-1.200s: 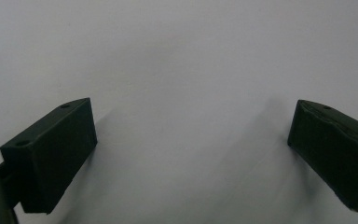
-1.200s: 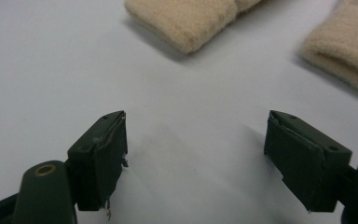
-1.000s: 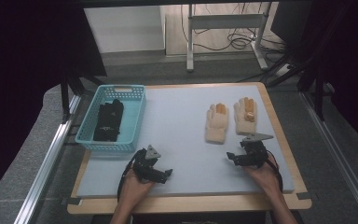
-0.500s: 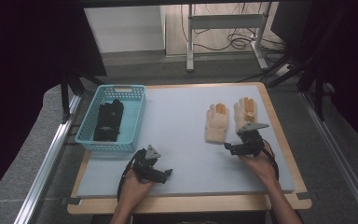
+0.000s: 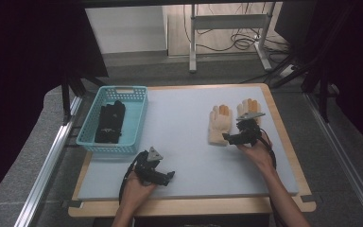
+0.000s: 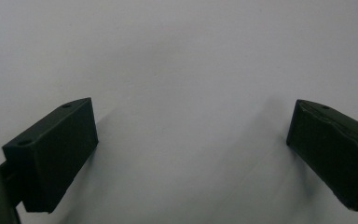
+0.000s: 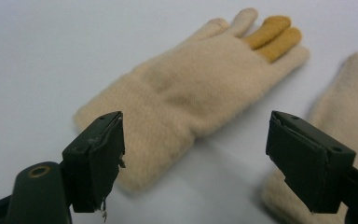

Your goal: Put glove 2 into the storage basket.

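Two cream knit gloves with orange fingertips lie flat on the pale mat [image 5: 179, 123] at the right; the left glove [image 5: 219, 124] [image 7: 191, 93] has its cuff toward me, and the right glove [image 5: 248, 108] [image 7: 354, 88] lies beside it, partly behind my hand. My right gripper [image 5: 231, 137] [image 7: 196, 158] hovers at the left glove's cuff, jaws open wide, the cuff just ahead of them and not pinched. My left gripper [image 5: 163, 175] [image 6: 191, 149] rests near the mat's front edge, open over bare mat with nothing between its jaws.
A turquoise plastic basket [image 5: 123, 88] stands at the mat's left side with black gloves [image 5: 109, 122] inside. The mat lies on a wooden board [image 5: 283, 118]. Metal rails run along both sides of the table, and a desk frame with cables stands behind.
My right gripper has moved away from me and slightly left, from the front right of the mat up to the cuffs of the cream gloves. The left gripper has stayed put.
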Demonstrator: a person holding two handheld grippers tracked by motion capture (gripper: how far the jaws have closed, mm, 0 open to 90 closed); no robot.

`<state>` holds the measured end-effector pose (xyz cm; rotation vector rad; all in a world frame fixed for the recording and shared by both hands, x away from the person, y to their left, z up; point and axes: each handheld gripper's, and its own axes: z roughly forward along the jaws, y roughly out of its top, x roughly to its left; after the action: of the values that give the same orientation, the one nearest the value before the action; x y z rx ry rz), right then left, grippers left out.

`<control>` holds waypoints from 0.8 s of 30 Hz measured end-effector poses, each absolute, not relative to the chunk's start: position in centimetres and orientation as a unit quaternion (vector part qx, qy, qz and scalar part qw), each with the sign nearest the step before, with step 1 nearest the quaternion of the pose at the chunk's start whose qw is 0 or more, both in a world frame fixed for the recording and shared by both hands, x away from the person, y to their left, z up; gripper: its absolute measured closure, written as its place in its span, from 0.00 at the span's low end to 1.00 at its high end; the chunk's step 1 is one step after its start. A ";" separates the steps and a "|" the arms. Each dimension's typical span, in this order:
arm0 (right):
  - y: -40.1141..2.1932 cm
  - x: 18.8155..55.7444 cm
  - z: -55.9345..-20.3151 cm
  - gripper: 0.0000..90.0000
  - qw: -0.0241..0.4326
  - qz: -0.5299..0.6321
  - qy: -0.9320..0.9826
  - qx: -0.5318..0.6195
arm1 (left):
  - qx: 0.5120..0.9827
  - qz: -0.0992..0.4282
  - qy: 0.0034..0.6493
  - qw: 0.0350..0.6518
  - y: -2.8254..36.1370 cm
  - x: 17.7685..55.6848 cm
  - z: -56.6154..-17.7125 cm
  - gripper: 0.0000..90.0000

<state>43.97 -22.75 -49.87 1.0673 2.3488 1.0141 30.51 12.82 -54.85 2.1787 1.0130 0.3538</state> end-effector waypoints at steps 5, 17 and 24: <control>-21.7 45.3 -49.9 0.20 0.187 0.352 0.835 0.380 | 0.841 0.137 0.391 0.349 12.8 30.5 -54.9 0.02; -19.3 49.1 -49.6 0.18 0.196 0.325 0.842 0.383 | 0.840 0.136 0.393 0.349 12.8 30.5 -54.9 0.02; -18.5 50.9 -51.1 0.17 0.181 0.295 0.854 0.388 | 0.841 0.137 0.391 0.349 12.8 30.5 -54.8 0.02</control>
<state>50.93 -18.53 -51.08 1.0962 2.4118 0.8336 30.51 12.83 -54.85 2.1787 1.0125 0.3543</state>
